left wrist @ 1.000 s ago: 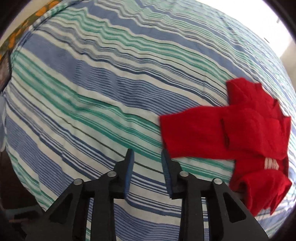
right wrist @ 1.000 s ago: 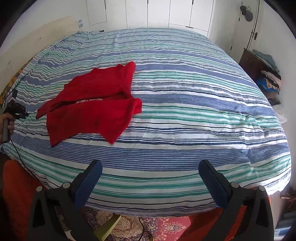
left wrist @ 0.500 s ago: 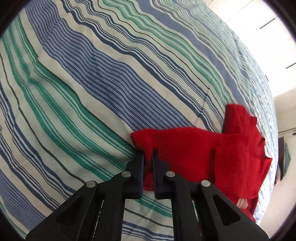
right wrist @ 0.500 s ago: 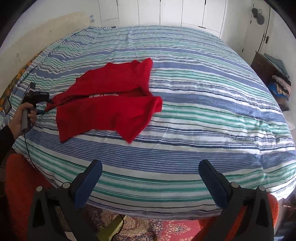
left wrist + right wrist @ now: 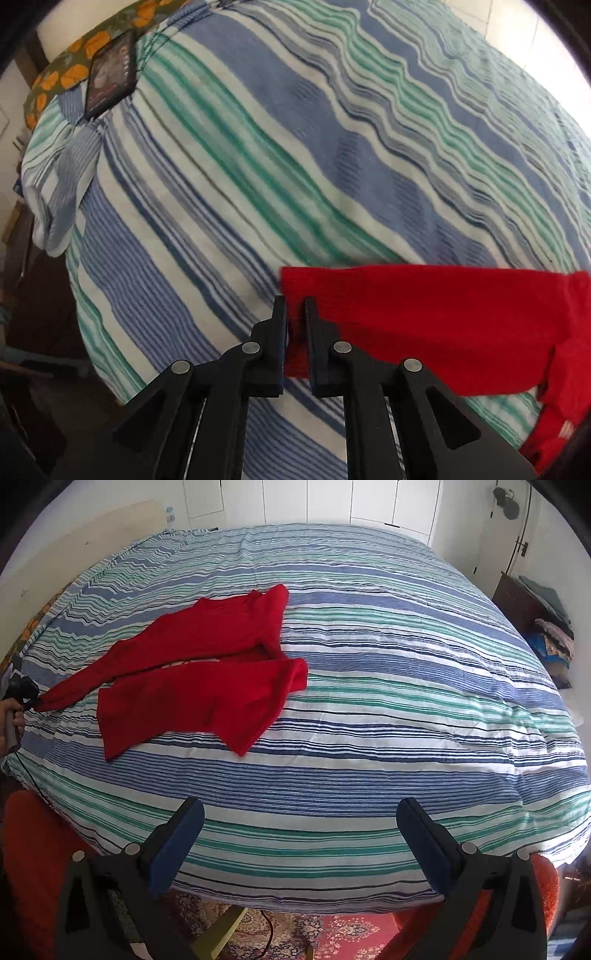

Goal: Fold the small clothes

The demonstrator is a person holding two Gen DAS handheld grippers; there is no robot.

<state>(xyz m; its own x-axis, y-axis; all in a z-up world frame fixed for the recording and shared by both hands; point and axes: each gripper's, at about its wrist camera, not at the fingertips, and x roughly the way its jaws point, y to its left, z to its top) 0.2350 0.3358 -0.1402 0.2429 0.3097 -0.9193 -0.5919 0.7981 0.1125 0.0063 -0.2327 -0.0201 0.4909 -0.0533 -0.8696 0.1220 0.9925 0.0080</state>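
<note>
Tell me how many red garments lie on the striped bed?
1: the red garment lies on the striped bed, toward its left side, its sleeve end pinched in the left gripper. No others visible.

red garment [image 5: 199,686]: 1 | striped bedcover [image 5: 369,738]: 1 | tools: 2 — left [image 5: 295,306], right [image 5: 300,812]

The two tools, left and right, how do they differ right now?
The left tool is nearly shut, gripping the red garment's sleeve end; the right tool stands wide open and empty. The left sits at the garment on the striped bedcover; the right hovers off the bed's near edge. Both are black two-finger clamps pointing downward.
</note>
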